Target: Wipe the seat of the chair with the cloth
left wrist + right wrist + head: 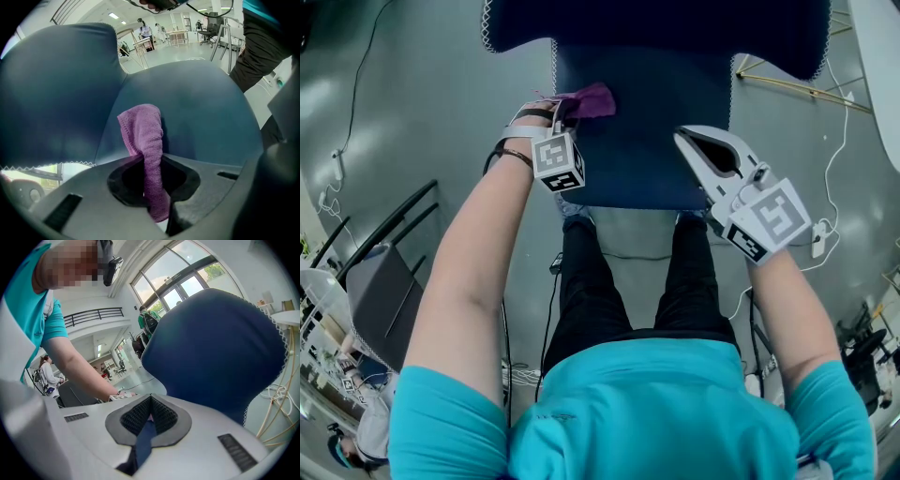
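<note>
The person's teal shirt (647, 412) fills the near edge of the head view, with both forearms reaching toward 12 o'clock over the dark blue chair seat (647, 131). The left gripper (555, 114) is clamped on the purple cloth (591, 99). The cloth sits at the seat's 11 o'clock corner, just beside the left edge and close under the backrest (675, 28). Its free end trails from the jaws toward 3 o'clock, and whether it presses on the seat I cannot tell. The left arm is plainly the nearer one for wiping. Nearly all the bare seat lies from the cloth toward 3 and 5 o'clock, so a stroke likely has open room that way, with the front edge at 6 o'clock by the person's legs (628, 281). The right gripper (686, 141) hovers over the seat's right front, its jaws meeting at the tips and holding nothing.
</note>
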`<state>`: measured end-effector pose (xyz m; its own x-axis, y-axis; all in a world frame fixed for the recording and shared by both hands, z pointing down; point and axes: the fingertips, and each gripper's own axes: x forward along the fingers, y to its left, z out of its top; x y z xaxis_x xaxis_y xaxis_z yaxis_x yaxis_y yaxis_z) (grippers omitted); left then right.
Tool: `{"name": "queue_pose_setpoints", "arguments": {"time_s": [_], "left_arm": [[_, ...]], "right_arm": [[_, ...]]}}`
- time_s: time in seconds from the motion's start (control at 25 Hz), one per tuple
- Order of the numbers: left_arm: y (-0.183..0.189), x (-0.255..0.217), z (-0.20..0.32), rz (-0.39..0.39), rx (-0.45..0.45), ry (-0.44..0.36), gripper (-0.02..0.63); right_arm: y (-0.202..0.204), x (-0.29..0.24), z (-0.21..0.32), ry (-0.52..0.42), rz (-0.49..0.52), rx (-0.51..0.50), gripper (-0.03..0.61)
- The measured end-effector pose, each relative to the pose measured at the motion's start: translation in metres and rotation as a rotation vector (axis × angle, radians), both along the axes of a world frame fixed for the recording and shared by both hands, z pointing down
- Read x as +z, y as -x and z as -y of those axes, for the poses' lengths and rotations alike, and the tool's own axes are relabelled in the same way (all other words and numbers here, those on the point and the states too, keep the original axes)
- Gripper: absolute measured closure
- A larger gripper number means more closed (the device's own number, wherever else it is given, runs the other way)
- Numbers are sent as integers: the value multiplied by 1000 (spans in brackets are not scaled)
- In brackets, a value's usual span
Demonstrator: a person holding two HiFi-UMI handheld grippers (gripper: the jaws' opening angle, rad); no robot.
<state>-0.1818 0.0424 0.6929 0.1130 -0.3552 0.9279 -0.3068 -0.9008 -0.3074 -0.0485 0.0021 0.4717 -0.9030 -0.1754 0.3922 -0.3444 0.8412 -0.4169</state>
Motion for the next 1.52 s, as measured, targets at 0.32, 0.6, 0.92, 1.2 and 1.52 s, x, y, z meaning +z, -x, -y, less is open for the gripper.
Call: {"name": "queue_pose_setpoints", "arguments": {"time_s": [0.32,0.6,0.92,1.2,1.52], "left_arm": [[-6,0,-28,-17,10,19,563],[-12,0,-54,-33,2,32,563],[-21,0,-90,-51,17,62,563],[-32,-1,-120,-74,18,86,563],[-38,-2,-155,-104,20,114,563]], "right_arm": [[3,-3,-6,-6,4,-1,581],[5,-7,-12,-14,6,-5,581],[7,-11,-21,-20,5,-16,581],[9,-17,-26,-26,7,-29,581],[20,-22,-33,-34,16,-37,581]]}}
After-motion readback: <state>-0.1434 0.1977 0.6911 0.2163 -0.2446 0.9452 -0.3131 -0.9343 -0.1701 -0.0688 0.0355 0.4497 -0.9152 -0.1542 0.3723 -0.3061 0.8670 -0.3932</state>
